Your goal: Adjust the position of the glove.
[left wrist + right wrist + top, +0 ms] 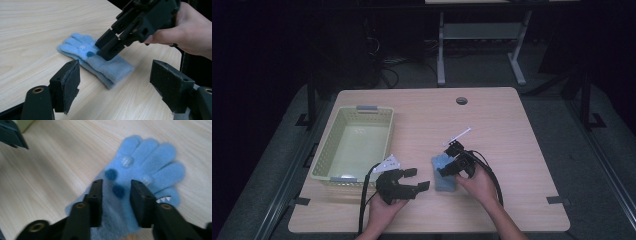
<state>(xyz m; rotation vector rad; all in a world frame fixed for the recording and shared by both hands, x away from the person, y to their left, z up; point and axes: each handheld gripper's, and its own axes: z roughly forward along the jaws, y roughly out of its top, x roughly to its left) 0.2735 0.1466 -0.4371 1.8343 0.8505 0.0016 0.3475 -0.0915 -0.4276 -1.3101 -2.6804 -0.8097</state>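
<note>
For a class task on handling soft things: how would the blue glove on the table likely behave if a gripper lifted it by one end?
The blue glove looks like fuzzy knit lying flat on the table, so it would probably droop and fold. It seems light and unlikely to slip from padded jaws. The right gripper, partly open, stands over it.

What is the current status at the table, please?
Left gripper open, held beside the glove. Right gripper open, jaws down over the blue glove, not clamping it. Glove flat on the table. Basket alongside, nothing blocking.
</note>
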